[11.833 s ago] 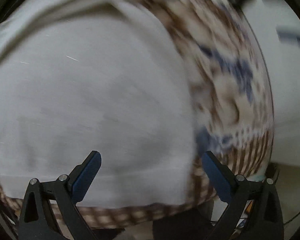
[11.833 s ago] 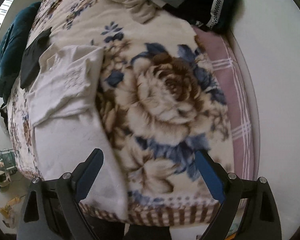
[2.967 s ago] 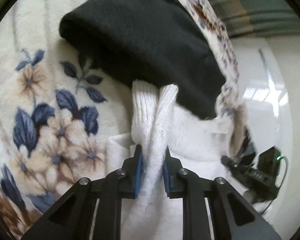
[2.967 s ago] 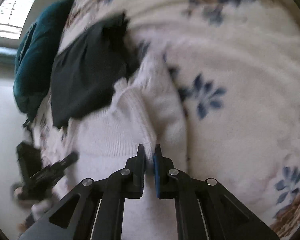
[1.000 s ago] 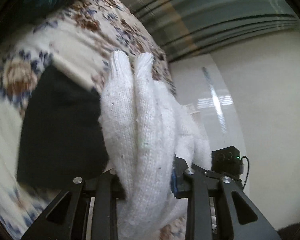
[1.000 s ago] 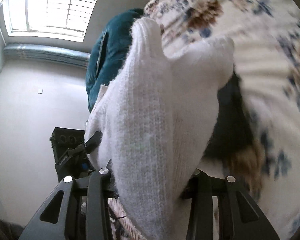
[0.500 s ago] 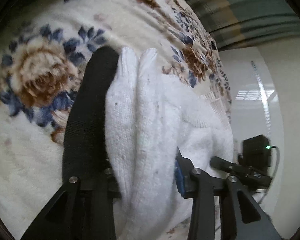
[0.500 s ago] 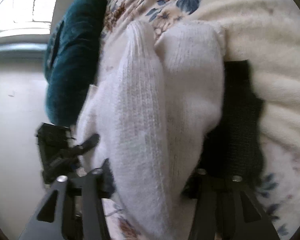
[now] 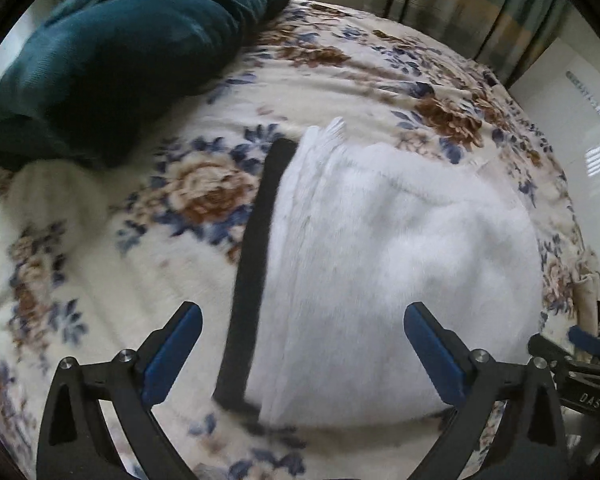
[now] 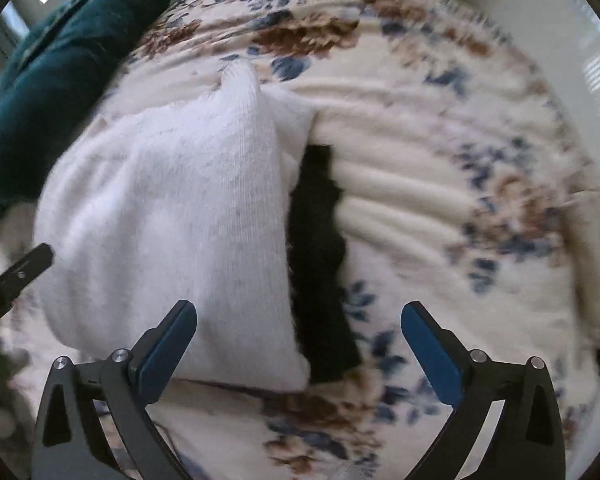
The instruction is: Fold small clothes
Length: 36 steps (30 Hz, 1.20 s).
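Note:
A folded white knit sweater (image 9: 400,256) lies on top of a folded black garment (image 9: 256,264) on the floral bed blanket (image 9: 100,240). Only a strip of the black garment shows along its edge. My left gripper (image 9: 302,344) is open and empty, just above the near edge of the pile. In the right wrist view the white sweater (image 10: 172,216) covers the black garment (image 10: 320,264), which shows on its right side. My right gripper (image 10: 298,340) is open and empty above the pile's near edge.
A dark teal cushion (image 9: 112,48) lies at the far left of the bed; it also shows in the right wrist view (image 10: 56,64). Striped curtains (image 9: 472,8) hang behind the bed. The other gripper's black frame (image 9: 572,364) shows at the right edge.
Both grippers held the white sweater, laid it over the black garment, then opened and drew back. The sweater now lies flat on the pile.

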### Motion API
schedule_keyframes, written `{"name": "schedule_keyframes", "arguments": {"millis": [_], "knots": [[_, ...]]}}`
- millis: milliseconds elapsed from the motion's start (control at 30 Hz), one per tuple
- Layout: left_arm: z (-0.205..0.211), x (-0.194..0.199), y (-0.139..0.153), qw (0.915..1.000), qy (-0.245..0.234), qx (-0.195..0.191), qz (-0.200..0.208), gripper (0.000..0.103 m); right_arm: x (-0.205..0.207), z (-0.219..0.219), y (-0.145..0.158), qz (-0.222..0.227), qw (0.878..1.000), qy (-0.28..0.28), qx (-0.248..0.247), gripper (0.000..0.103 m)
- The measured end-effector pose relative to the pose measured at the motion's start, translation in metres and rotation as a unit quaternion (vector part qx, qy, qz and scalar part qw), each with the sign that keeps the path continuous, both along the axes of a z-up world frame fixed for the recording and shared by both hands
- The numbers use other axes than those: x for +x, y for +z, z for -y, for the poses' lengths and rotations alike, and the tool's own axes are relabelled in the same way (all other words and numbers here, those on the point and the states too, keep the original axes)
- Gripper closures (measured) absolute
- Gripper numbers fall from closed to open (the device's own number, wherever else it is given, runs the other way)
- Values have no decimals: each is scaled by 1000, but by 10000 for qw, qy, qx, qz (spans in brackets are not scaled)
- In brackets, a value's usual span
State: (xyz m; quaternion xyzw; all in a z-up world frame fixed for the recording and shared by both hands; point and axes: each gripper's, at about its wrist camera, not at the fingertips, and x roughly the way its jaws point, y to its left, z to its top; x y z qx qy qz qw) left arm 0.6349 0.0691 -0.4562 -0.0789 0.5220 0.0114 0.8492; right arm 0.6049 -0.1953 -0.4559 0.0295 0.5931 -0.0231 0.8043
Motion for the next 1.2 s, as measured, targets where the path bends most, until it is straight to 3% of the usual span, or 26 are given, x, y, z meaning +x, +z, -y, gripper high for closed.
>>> {"name": "schedule_keyframes", "arguments": {"millis": [167,467,833,1200], "knots": [[5,-28,37,9998,45,184,43,0,-22,-13,47,443,9963,-84,-735,0],[29,-113,146,9963,-10,644,573,0,-107,-9,172,1058,9892,-229,-993,0],[51,-243,288,9897,-135,694,1247,0,-250,-9,351,2075,9726,-358,-987,0],[65,-345,378,9815,-111,767,1749,0,-373,-6,464,2676,9600,-236,-795,0]]}}
